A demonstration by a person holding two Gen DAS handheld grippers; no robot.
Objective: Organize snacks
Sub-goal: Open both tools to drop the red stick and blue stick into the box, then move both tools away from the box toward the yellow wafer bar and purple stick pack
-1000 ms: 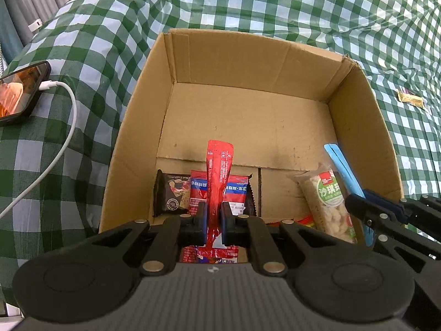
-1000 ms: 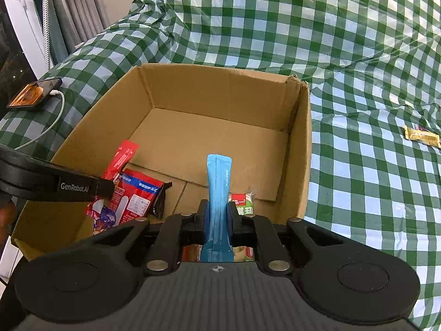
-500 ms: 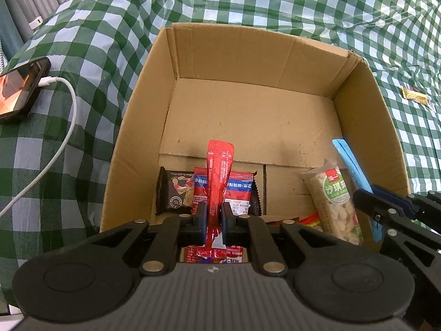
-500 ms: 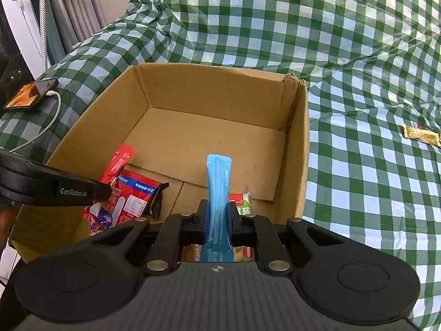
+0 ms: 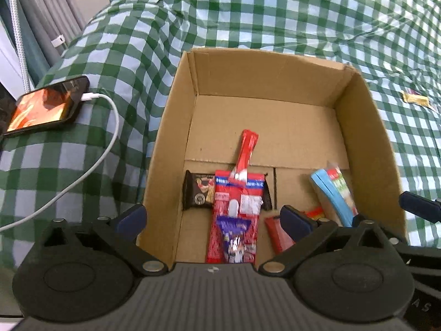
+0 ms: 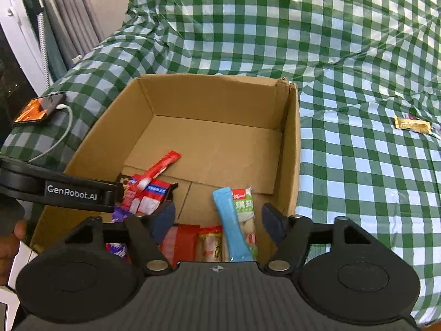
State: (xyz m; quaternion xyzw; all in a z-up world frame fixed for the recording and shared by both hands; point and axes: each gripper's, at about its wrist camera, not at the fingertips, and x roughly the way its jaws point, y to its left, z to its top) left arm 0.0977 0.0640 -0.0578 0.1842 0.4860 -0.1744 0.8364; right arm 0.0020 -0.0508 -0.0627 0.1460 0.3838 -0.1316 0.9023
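Dropping snacks into the cardboard box, by the look of it. Left claw opening wide, nothing pinched: red stick loose between the jaws and ahead of them, lying tilted across the red packet on the box floor. Right claw also opening, pads clear of the blue stick, which leans between the jaws against the green-labelled bag. Both sticks released, then, and inside the box.

Next, probably: lift both claws straight out, then go for the gold wrapper, well off to the right of the right claw, lying on the checked cloth. Calls for a reach past the right wall of the box, so a rise above the rim first.

Edges to mind: near rim of the box just under both claws; left wall touching or just beside the left claw's left jaw, hard to tell which; right wall just beside the right claw's right jaw. Left claw's body close on the right claw's left side.

Open room: far half of the box floor bare; broad stretch of cloth to the right free. Phone and white cable off to the left of the left claw, best left alone.
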